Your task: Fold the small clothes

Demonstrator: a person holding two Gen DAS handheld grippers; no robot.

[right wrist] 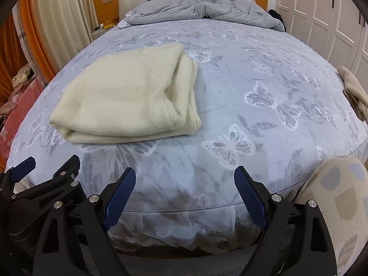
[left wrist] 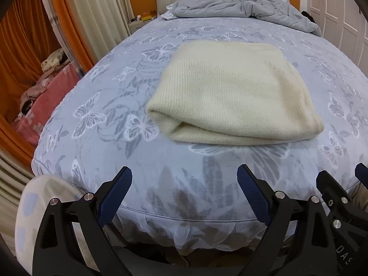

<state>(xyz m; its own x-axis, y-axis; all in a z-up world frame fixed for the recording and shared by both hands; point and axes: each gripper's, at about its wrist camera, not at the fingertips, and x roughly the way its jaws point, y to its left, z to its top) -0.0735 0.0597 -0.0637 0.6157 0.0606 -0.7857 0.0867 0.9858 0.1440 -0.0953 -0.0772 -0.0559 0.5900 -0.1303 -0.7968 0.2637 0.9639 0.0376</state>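
A cream knitted garment (left wrist: 232, 94) lies folded into a thick rectangle on the blue butterfly-print bed (left wrist: 115, 105). In the right wrist view the garment (right wrist: 128, 99) sits left of centre on the bed (right wrist: 264, 87), its layered edges facing right. My left gripper (left wrist: 185, 174) is open and empty, held at the bed's near edge, short of the garment. My right gripper (right wrist: 185, 174) is open and empty, also at the near edge, to the right of the garment. Each gripper shows at the side of the other's view: the right one (left wrist: 340, 184) and the left one (right wrist: 46, 168).
A rumpled grey duvet (left wrist: 241, 4) lies at the headboard end. A beige cloth (right wrist: 354, 89) hangs over the bed's right edge. A pink-covered surface with clothes (left wrist: 39, 101) stands left of the bed. White wardrobe doors (right wrist: 322, 11) line the right wall. Patterned trouser knees (right wrist: 340, 197) show near.
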